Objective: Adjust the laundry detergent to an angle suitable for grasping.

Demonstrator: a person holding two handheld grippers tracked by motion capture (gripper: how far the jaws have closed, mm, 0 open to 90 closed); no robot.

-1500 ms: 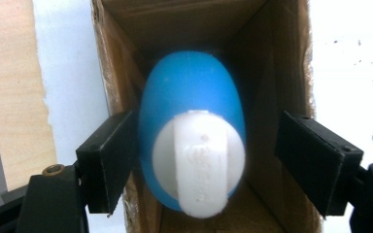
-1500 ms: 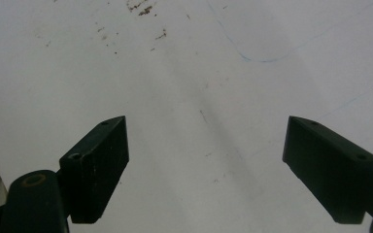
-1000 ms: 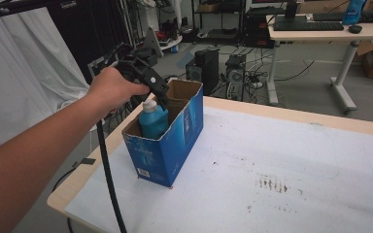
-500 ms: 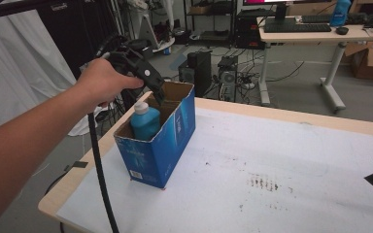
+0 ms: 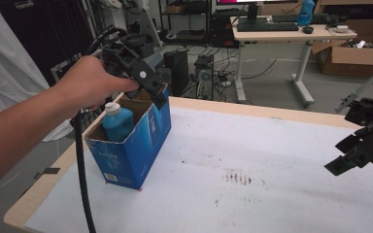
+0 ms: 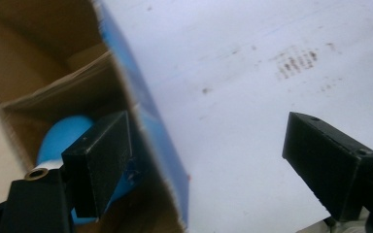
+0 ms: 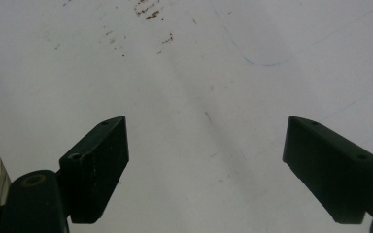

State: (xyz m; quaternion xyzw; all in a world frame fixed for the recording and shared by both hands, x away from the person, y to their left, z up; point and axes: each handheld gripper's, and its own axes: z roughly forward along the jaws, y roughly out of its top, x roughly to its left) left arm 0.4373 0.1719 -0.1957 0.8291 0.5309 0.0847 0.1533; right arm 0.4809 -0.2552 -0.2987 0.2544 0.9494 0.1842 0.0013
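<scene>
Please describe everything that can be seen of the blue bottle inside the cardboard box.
The blue bottle stands upright in the near part of the open blue cardboard box, at the table's left side. It looks like smooth plastic, with a white cap on top; its lower body is hidden by the box walls. The left tool hovers above the box rim, open, and does not touch the bottle.

The tall blue cardboard box [image 5: 136, 141] stands at the left end of the white-covered worktop [image 5: 252, 194], with the blue plastic bottle with a white cap [image 5: 117, 121] taking one half of its inside. Right of the box, the worktop lies open to the far edge.
</scene>
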